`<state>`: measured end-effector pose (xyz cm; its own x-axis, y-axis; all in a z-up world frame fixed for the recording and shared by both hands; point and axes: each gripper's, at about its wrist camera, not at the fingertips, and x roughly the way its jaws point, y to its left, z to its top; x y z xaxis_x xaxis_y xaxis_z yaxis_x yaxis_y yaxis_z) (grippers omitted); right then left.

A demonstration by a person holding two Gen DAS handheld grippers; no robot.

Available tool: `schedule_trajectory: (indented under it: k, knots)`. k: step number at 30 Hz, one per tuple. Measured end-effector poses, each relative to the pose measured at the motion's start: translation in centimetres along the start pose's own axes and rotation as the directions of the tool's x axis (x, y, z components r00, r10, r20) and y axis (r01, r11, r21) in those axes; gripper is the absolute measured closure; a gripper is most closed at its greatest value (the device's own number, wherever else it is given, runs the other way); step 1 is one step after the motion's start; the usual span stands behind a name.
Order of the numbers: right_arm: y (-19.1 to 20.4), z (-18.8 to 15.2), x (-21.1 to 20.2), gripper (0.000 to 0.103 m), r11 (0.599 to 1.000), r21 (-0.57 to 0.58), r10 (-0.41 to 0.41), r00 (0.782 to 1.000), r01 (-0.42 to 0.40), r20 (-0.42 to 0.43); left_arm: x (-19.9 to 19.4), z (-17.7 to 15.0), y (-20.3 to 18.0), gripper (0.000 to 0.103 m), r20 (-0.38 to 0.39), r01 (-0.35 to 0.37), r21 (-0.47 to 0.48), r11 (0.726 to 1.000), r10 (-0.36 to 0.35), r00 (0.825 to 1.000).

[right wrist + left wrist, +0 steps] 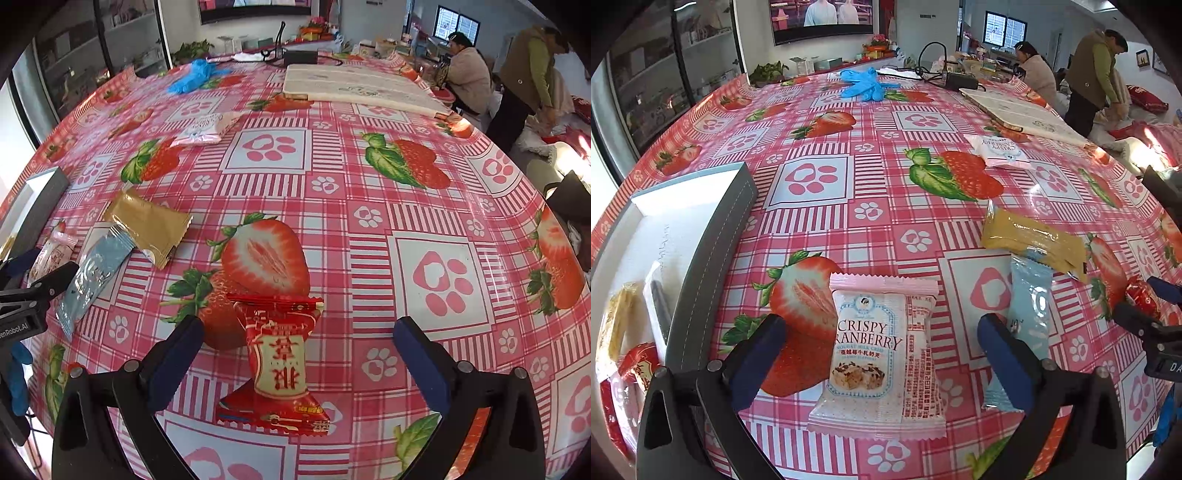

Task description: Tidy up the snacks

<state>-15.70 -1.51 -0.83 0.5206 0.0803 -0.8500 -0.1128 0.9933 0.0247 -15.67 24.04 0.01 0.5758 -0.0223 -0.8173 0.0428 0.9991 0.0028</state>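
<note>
Between my left jaws, standing wide apart and gripping nothing, a glossy pink cranberry nougat packet is lying flat on the slick tabletop; its film may be sliding away. My right jaws, equally wide, are flanking a crinkly red candy, liable to twist.

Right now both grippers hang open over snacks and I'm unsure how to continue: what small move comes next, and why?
Probably lower the left gripper and close it on the Crispy Cranberry packet. The packet lies flat on the tablecloth between the spread fingers, untouched, and the box of sorted snacks sits just to its left. The right gripper likewise straddles the red candy.
</note>
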Motion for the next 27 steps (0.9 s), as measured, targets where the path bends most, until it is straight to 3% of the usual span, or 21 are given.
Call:
schedule_trajectory:
  k: [8,27]
  knots:
    - [0.1,-1.3,-0.5,0.0,1.0,-0.001,-0.001,0.992,0.002,0.123,-0.1,-0.1,-0.1,0.0,0.01,-0.004,-0.008,1.0,0.004,1.0]
    - [0.1,-1.4,-0.6,0.0,1.0,-0.003,-0.002,0.992,0.002,0.13,0.0,-0.1,0.0,0.0,0.01,-0.002,-0.006,1.0,0.002,1.0]
